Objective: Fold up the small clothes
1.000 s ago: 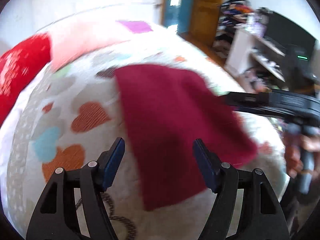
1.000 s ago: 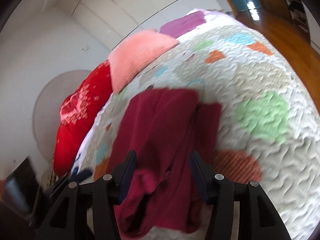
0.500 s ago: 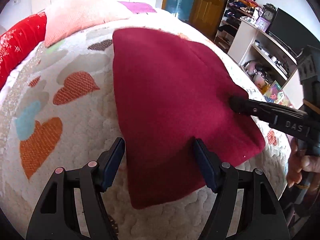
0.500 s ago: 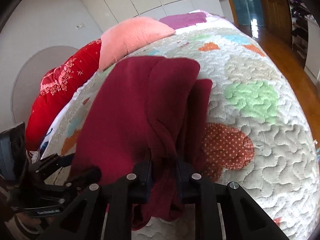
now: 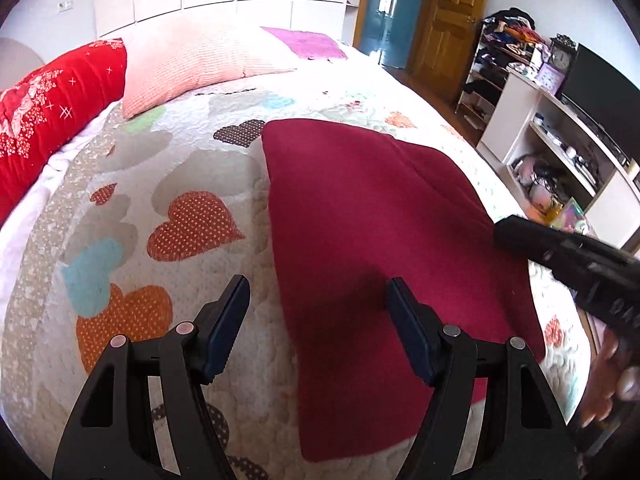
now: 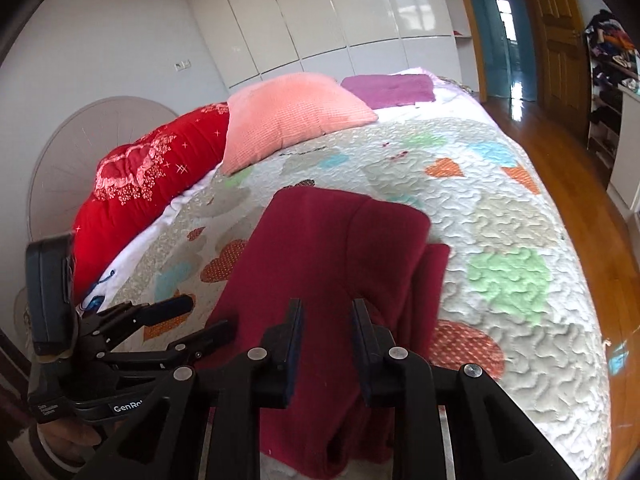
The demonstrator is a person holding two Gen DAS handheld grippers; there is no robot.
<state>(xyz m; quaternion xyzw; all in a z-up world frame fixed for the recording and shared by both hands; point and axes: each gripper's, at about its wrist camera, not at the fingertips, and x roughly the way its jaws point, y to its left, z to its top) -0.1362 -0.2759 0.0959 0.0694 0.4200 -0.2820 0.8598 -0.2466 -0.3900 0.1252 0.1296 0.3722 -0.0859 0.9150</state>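
Quilt (image 5: 192, 184) partly hidden under garment (image 5: 380, 240).

garment: dark red fleece clothing item (image 5: 372, 216), plain, soft-napped
state: partly folded, one layer doubled over along its right side (image 6: 404, 248)
pose: lying flat, long axis running away from the near edge
place: on the heart-patterned quilt (image 5: 188, 184), near end reaching the bed's near edge
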